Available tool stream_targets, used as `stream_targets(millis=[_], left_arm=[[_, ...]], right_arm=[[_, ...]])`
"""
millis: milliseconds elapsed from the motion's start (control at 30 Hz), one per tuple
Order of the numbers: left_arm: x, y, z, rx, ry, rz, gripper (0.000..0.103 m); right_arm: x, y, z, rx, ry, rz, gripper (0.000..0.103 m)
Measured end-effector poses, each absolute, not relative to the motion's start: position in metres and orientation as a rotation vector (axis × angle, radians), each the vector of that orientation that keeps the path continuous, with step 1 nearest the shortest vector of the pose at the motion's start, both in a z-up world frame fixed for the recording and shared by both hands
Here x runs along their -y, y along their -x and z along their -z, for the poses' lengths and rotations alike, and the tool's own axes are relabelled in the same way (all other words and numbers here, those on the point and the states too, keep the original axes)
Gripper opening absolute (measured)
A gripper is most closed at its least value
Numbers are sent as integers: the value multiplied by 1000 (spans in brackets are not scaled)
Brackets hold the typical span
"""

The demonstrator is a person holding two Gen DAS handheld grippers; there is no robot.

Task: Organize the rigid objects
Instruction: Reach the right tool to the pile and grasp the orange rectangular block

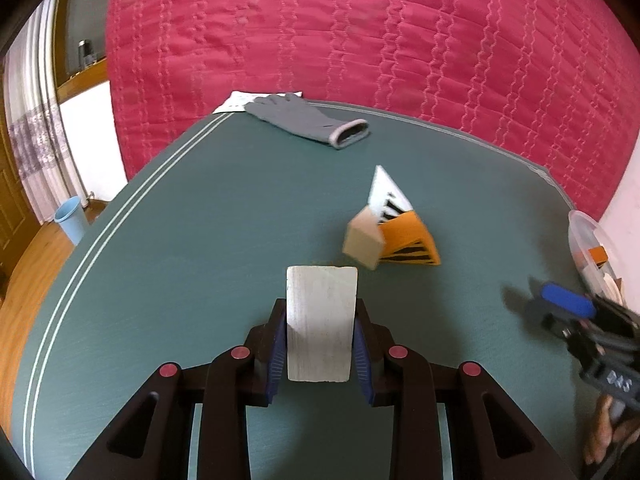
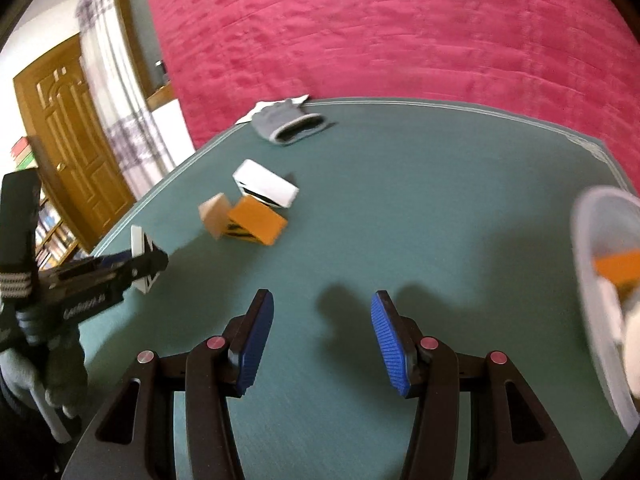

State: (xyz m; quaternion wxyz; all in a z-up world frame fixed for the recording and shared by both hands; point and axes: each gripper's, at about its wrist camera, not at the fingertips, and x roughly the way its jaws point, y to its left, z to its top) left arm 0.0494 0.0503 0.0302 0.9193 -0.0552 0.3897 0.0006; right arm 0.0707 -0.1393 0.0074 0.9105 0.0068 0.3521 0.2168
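Note:
My left gripper (image 1: 321, 320) is shut on a white block (image 1: 321, 322) and holds it above the green table (image 1: 200, 240). It also shows at the left of the right wrist view (image 2: 150, 266). A tan cube (image 1: 364, 242), an orange striped wedge (image 1: 412, 240) and a white striped wedge (image 1: 386, 190) lie together mid-table; they also show in the right wrist view as the cube (image 2: 214, 214), the orange wedge (image 2: 258, 222) and the white wedge (image 2: 266, 184). My right gripper (image 2: 322, 328) is open and empty above the table, seen at the right edge of the left wrist view (image 1: 560, 304).
A clear plastic container (image 2: 592, 280) with an orange block and pale pieces stands at the table's right edge, also in the left wrist view (image 1: 582, 232). A grey glove (image 1: 308, 120) lies at the far edge. A pink bedspread (image 1: 360, 40) lies beyond. A blue cup (image 1: 72, 216) stands on the floor.

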Motion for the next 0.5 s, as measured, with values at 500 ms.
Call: stream_targets(millis=[500], left_arm=[[-68, -46, -23, -805, 165, 10, 32]], right_arm=[[63, -135, -10, -738, 107, -608, 53]])
